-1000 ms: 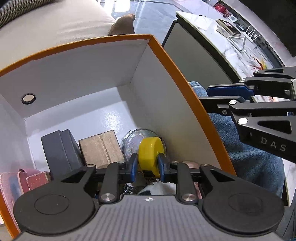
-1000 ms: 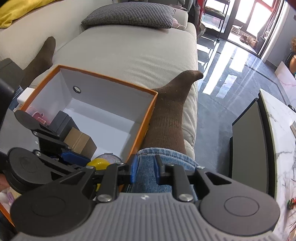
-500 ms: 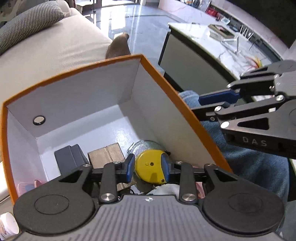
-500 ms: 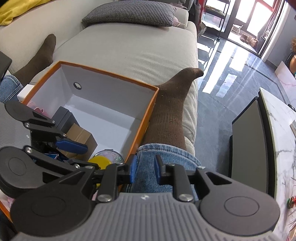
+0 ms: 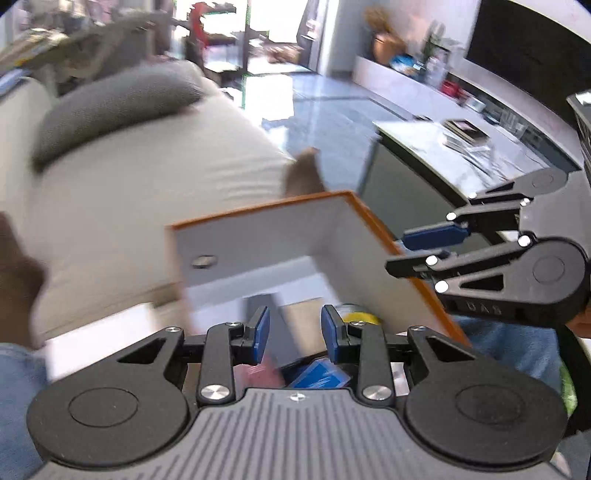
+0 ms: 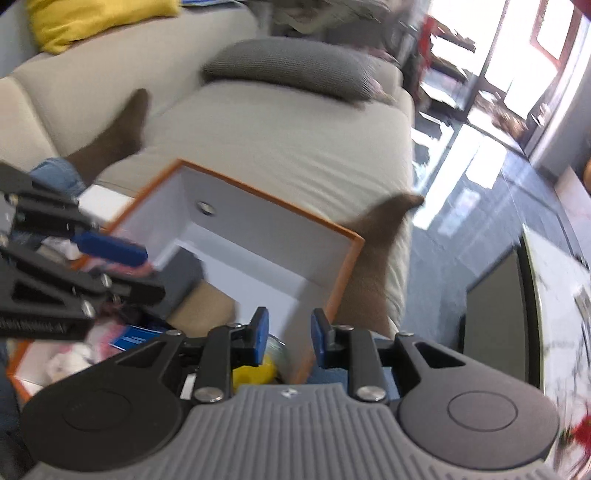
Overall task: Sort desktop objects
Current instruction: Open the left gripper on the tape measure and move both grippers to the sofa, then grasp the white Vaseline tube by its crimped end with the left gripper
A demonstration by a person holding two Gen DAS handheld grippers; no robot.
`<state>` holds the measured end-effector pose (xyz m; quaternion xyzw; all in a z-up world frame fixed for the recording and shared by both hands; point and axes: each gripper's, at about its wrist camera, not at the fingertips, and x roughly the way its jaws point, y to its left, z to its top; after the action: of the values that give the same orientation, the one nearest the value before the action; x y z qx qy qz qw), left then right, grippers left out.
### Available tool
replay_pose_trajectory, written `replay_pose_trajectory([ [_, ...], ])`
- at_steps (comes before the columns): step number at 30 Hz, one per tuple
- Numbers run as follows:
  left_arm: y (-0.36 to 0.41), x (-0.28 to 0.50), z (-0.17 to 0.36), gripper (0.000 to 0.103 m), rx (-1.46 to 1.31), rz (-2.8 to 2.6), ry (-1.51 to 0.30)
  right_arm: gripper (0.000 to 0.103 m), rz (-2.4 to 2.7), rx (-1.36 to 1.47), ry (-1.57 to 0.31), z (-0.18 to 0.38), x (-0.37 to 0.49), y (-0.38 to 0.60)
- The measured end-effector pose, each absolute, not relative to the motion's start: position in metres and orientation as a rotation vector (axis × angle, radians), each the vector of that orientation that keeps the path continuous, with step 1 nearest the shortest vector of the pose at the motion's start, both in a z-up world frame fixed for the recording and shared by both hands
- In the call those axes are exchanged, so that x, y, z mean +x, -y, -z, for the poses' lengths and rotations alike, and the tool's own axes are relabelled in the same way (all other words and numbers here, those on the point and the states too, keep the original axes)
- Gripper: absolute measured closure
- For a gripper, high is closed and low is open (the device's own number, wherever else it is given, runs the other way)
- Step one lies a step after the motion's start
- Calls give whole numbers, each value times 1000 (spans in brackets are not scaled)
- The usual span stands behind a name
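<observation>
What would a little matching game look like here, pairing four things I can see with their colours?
Things:
1. pillow
2. cushion
3. box rim
4. tool pads

Colours:
A. orange
B. blue
C. grey
D. yellow

Pairs: 1-C, 2-D, 3-A, 4-B

Bright daylight from windows (image 6: 535,55), floor glare, heavy motion blur, fisheye bending.
</observation>
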<state>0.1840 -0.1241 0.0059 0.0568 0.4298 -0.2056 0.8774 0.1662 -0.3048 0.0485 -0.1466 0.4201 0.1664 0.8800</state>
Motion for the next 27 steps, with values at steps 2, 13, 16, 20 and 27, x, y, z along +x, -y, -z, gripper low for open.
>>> replay_pose_trajectory([
  [2,106,176,-11,67,124,381,-881,76,-386,-332,-849,-51,161,287],
  [13,16,156,11,67,264,250,-938,54,-634,-497,-752,-44,155,174],
  [16,4,158,26,67,353,252,-981,48,-678,-528,-755,-40,159,150],
  [20,-2,163,51,57,509,284,-1050,38,-724,-597,-762,-32,167,122],
  [27,-4,176,89,50,755,361,-1124,37,-767,-763,-795,-11,188,82],
])
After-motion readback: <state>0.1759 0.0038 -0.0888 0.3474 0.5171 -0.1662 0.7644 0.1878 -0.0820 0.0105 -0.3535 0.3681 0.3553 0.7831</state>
